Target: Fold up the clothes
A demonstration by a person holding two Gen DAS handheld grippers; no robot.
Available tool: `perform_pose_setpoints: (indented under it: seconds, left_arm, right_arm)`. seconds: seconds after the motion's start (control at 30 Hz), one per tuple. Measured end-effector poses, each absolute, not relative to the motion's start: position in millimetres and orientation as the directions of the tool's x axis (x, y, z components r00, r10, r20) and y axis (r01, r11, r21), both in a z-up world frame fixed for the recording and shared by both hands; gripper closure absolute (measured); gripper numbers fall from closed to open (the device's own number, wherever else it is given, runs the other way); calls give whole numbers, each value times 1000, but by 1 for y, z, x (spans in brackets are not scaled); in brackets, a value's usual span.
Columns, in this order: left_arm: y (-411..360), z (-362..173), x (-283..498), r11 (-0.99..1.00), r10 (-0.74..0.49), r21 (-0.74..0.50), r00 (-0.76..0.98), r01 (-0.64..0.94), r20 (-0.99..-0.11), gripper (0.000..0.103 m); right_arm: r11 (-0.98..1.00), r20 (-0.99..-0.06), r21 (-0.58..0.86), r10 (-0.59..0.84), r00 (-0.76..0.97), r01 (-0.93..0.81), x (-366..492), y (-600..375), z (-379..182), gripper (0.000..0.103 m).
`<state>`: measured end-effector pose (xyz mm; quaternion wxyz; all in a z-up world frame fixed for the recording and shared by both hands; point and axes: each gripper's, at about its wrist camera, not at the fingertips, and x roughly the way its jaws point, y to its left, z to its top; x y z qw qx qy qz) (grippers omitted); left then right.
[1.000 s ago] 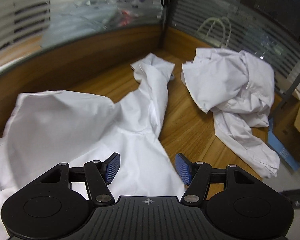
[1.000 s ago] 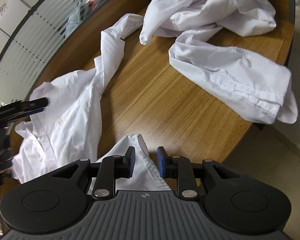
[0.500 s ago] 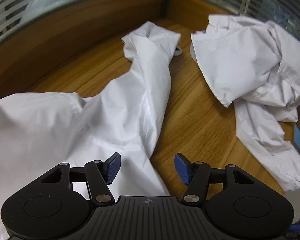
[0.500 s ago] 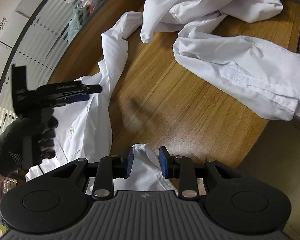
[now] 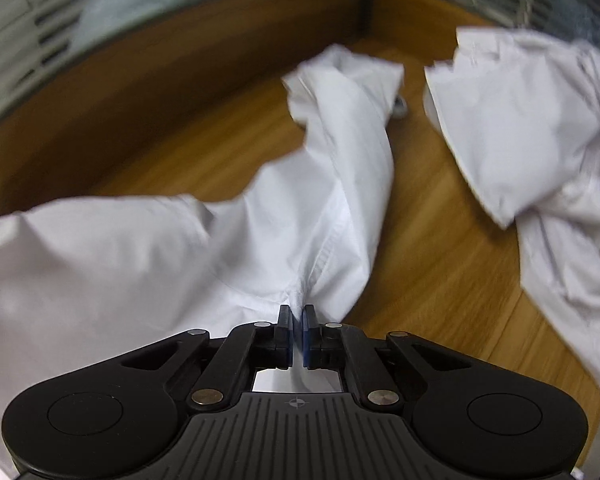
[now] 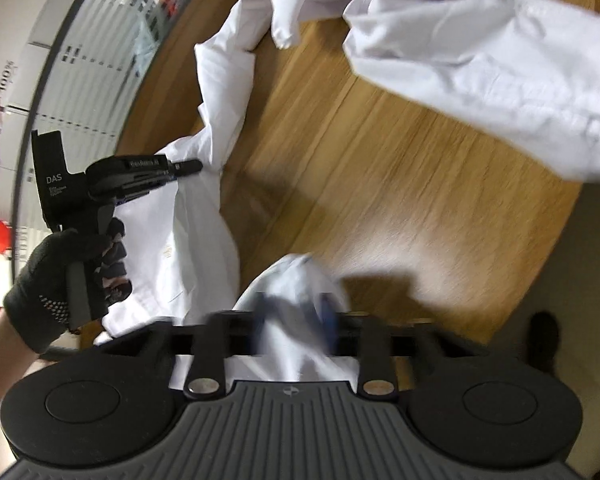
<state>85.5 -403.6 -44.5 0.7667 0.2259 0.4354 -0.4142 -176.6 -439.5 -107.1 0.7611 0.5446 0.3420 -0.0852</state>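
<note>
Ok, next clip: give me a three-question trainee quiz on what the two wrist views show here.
1. True or false: the left gripper is shut on the near white shirt.
2. How many separate heaps of white clothing lie on the wooden table? A) one B) two C) four
3. Fill in: the hand holding the left gripper wears a ____ glove.

Key: 1 true: its pads pinch a fold by the sleeve seam. 2 B: the near shirt and a crumpled white garment lying apart from it. 3 black.

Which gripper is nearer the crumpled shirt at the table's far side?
Left, only as a judgement. The left gripper pinches the spread shirt closer to the crumpled shirt; the right gripper grips fabric at the near edge.
</note>
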Motion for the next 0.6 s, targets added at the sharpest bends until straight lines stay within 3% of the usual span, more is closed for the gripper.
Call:
perform_pose_setpoints:
  seconds: [0.2, 0.47, 0.6]
  left_arm:
    - [-380, 8, 124, 660, -527, -87, 378, 746, -761, 97]
    - [-370, 61, 176, 725, -617, -284, 411, 627, -671, 97]
    - [-396, 63, 176, 693, -630, -251, 398, 676, -667, 96]
  right_arm:
    - [319, -534, 826, 183, 825, 464, -207, -431, -85, 102]
    - [136, -323, 940, 54, 945, 313, -263, -418, -24, 102]
    - [129, -242, 961, -27, 970, 243, -268, -418, 8, 102]
